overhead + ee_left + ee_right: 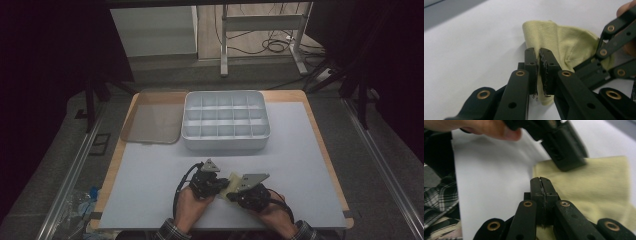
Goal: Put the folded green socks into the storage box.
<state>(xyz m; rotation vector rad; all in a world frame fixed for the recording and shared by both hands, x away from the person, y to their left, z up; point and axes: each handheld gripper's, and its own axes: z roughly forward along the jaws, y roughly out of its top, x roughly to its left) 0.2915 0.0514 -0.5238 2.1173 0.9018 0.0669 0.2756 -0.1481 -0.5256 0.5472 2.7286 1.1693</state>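
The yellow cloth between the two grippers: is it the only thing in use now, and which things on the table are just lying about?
In use:
yellow cloth
left gripper, shut on the cloth
right gripper, shut on the cloth

Lying about:
grey divided box, compartments look empty
brownish tray beside it

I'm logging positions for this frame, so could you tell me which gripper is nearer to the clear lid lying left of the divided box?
Left. The left gripper sits below and right of the clear lid; the right gripper is farther right.
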